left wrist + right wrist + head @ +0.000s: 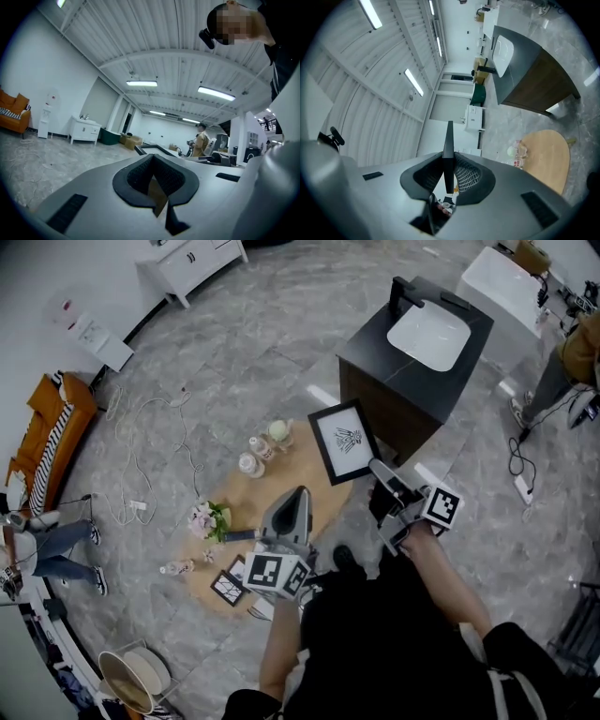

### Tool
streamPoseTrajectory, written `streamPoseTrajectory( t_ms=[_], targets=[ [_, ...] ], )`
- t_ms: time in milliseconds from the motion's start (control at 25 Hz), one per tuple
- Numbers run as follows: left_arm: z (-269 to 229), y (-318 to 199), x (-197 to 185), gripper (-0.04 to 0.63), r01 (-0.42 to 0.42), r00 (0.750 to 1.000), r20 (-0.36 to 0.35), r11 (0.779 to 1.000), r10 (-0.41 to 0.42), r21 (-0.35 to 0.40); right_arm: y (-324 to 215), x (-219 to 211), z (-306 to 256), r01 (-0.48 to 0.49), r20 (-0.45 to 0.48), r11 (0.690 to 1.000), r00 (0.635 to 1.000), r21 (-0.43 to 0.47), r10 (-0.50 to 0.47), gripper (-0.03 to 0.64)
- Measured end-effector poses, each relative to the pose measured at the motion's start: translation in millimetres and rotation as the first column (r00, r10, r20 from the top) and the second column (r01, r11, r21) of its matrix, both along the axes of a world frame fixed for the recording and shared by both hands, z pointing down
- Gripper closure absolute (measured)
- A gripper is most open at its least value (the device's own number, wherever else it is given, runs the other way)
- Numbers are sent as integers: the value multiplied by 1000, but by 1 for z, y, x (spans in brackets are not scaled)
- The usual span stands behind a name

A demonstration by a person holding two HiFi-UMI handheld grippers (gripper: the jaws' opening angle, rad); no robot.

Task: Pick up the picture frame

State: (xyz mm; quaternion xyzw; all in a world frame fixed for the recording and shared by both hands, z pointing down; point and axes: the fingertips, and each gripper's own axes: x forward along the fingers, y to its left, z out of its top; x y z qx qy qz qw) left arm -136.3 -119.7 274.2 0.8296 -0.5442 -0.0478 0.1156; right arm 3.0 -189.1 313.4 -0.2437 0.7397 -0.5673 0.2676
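Observation:
The picture frame (345, 441), black with a white print, hangs in the air above the right edge of the round wooden table (305, 479). My right gripper (379, 470) is shut on its lower right edge. In the right gripper view the frame (448, 140) shows edge-on as a thin dark slat, pinched between the pads of the right gripper (449, 174). My left gripper (296, 495) hovers over the table's near side, left of the frame, shut with nothing in it. In the left gripper view, the left gripper (153, 177) points level across the room.
On the table stand small bottles (251, 463), a candle jar (278, 432), a bunch of flowers (206, 519) and a small framed picture (228, 588). A black vanity with a white sink (427, 334) stands just behind the frame. Cables (141, 460) trail on the floor at left.

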Motion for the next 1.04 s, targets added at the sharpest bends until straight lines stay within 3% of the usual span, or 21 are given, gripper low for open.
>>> streamPoseTrajectory(
  t_ms=[280, 1040],
  targets=[
    [1, 23, 9, 592, -10, 1000, 14, 1000, 10, 3, 23, 19, -13, -34, 31, 999, 999, 29, 33, 541],
    [-1, 19, 9, 592, -4, 1000, 22, 1000, 4, 5, 25, 18, -18, -11, 22, 998, 1000, 57, 10, 541]
  ],
)
